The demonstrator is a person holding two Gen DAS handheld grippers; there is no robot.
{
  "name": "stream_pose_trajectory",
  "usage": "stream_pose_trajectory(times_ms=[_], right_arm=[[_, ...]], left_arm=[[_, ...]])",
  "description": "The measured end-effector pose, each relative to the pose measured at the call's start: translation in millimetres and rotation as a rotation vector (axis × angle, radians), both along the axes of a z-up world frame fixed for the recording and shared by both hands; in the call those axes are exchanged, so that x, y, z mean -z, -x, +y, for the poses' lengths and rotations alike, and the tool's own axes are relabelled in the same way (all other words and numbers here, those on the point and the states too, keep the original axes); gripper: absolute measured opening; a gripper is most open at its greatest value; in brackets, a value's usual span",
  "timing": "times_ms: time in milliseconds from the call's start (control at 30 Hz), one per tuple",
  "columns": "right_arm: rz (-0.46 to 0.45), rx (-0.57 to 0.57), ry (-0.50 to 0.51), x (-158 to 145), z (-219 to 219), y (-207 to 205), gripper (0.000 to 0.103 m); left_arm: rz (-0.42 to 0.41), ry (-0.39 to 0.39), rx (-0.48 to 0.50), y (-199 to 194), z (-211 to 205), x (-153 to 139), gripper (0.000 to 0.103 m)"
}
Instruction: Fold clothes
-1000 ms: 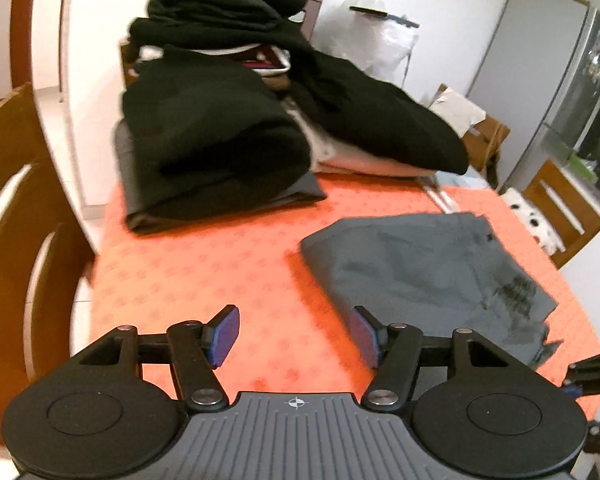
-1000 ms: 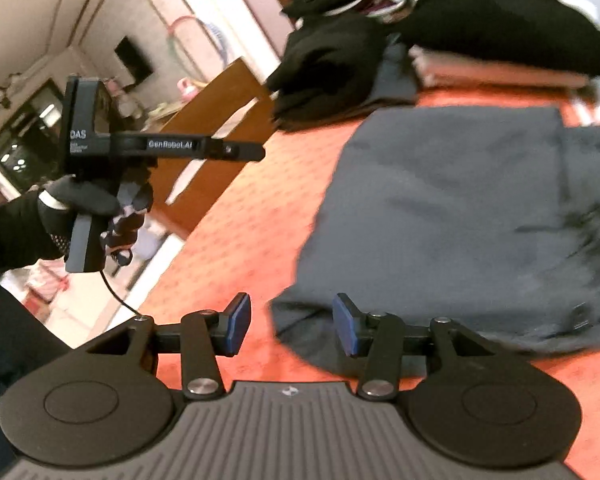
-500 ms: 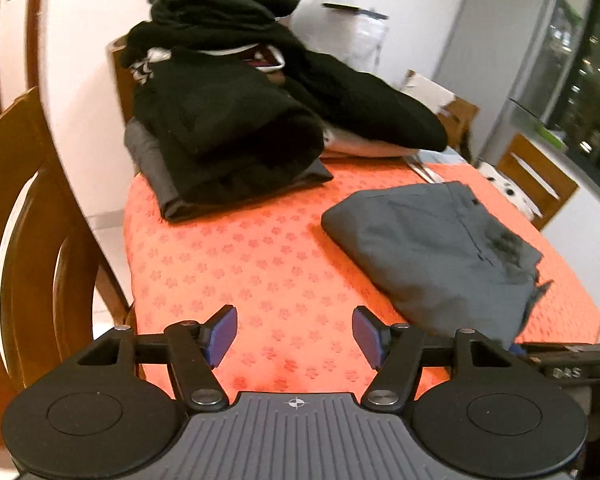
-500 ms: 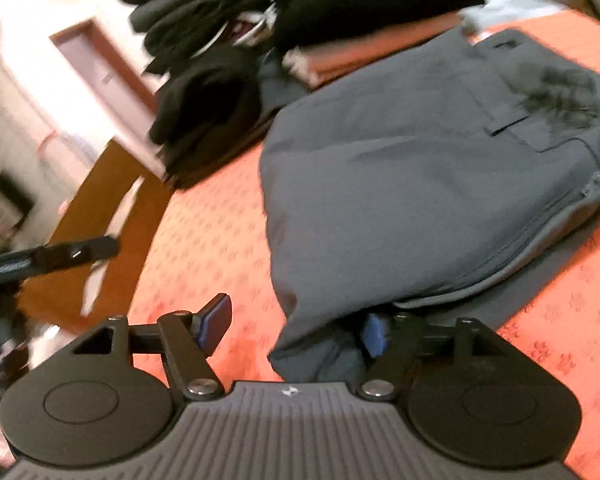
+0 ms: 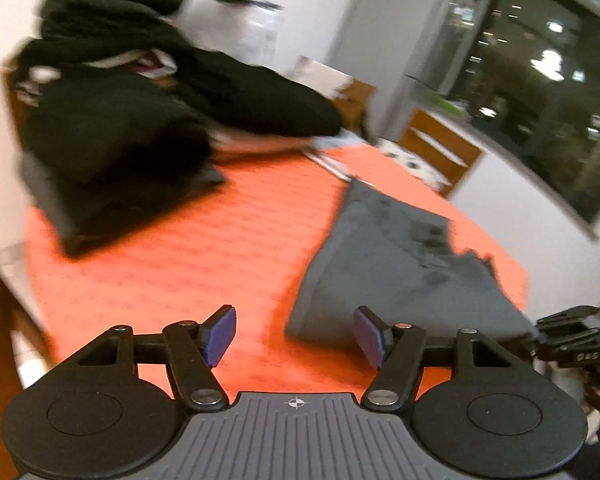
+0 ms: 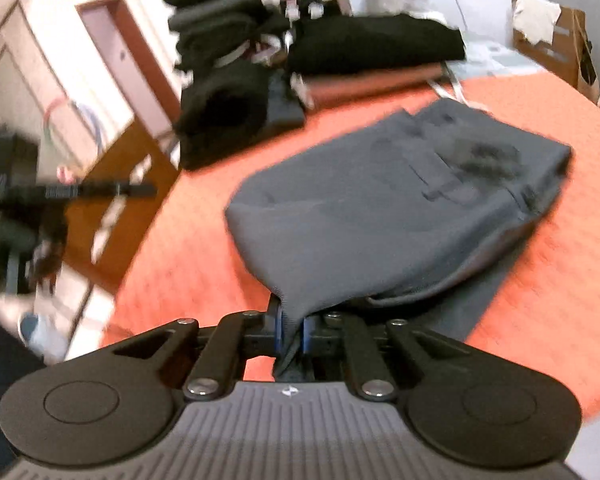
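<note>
Folded grey trousers [image 6: 384, 220] lie on the orange tablecloth [image 6: 188, 264]. My right gripper [image 6: 291, 332] is shut on the near edge of the trousers and lifts that edge off the cloth. My left gripper [image 5: 296, 336] is open and empty, above the cloth just left of the trousers' near corner [image 5: 384, 276]. The right gripper shows at the right edge of the left wrist view [image 5: 572, 340]. The left gripper and the hand holding it show at the left of the right wrist view [image 6: 72, 190].
Stacks of folded dark clothes [image 5: 112, 136] stand at the far left of the table; they also show in the right wrist view [image 6: 236, 104]. A wooden chair [image 6: 112, 208] stands at the table's left side, another [image 5: 436, 148] at the far side. A paper bag [image 6: 556, 40] stands far right.
My right gripper has closed on the trousers' near edge and raised it. My left gripper has swung right, toward the trousers, still open.
</note>
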State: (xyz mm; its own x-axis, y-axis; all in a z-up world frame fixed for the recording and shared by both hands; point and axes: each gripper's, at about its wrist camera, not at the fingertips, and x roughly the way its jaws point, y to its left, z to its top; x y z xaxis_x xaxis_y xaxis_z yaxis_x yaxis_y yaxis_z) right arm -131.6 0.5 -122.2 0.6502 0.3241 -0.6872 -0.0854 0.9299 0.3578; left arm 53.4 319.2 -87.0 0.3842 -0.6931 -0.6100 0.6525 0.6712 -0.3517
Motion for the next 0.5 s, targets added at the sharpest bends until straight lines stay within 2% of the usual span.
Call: stream_pose_trajectory(times_ms=[67, 133, 267, 333, 400, 467, 500], right_arm=[[0.023, 0.015, -0.006, 8.1, -9.7, 15.1, 0.014], [0.045, 0.031, -0.012, 16.2, -19.5, 30.2, 0.024], [0.065, 0.097, -0.093, 23.1, -30.2, 38.5, 0.03], [0.045, 0.15, -0.153, 22.8, -35.4, 40.1, 0.044], [0.043, 0.217, -0.215, 27.0, -42.4, 39.7, 0.049], [0.043, 0.285, -0.276, 33.7, -49.1, 39.5, 0.049], [0.037, 0.314, -0.309, 37.3, -52.0, 40.4, 0.049]], left_arm=[[0.051, 0.028, 0.064, 0.8, -15.4, 11.8, 0.069], [0.119, 0.053, 0.105, 0.5, -31.6, 26.5, 0.069], [0.237, 0.092, 0.092, -12.5, -53.3, 52.0, 0.069], [0.29, 0.124, 0.074, -21.8, -57.6, 59.8, 0.068], [0.344, 0.148, 0.078, -29.2, -60.7, 65.5, 0.062], [0.374, 0.139, 0.079, -35.6, -63.6, 70.7, 0.047], [0.378, 0.136, 0.076, -36.7, -63.5, 71.9, 0.037]])
